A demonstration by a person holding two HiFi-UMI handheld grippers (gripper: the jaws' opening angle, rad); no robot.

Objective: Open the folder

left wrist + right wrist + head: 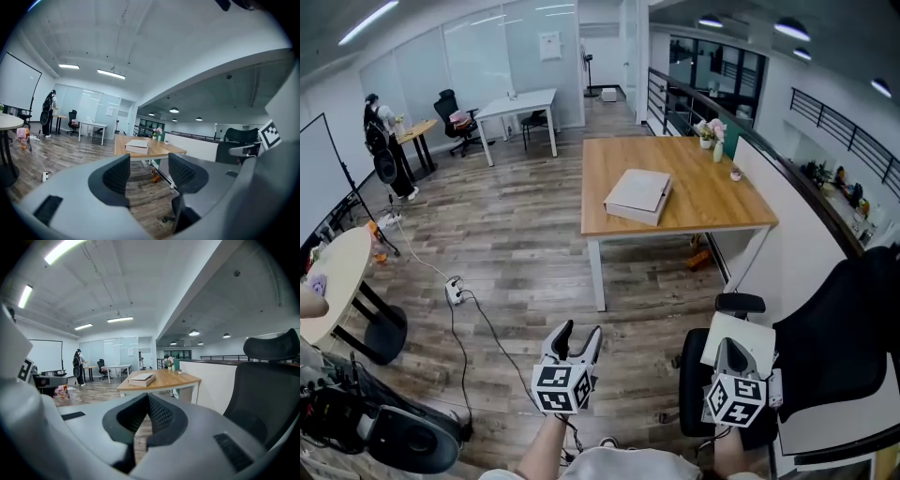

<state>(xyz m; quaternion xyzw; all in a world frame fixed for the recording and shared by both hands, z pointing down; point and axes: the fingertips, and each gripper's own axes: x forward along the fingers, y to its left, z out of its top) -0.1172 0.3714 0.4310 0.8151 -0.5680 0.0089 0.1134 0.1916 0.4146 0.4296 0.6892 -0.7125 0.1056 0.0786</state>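
A white closed folder (639,195) lies flat on the wooden table (712,202), well ahead of both grippers; it also shows far off as the folder (137,146) in the left gripper view and the folder (142,378) in the right gripper view. My left gripper (579,336) hangs low over the floor, short of the table, and in its own view the left gripper (149,161) is open, nothing between the jaws. My right gripper (732,354) is beside it over a chair seat; seen from its own camera, the right gripper (147,397) is shut and empty.
A black office chair (844,328) stands close on the right. A flower vase (710,131) sits at the table's far end. A power strip (455,291) with its cable lies on the floor to the left, near a round table (337,272). A person (380,131) stands far back left.
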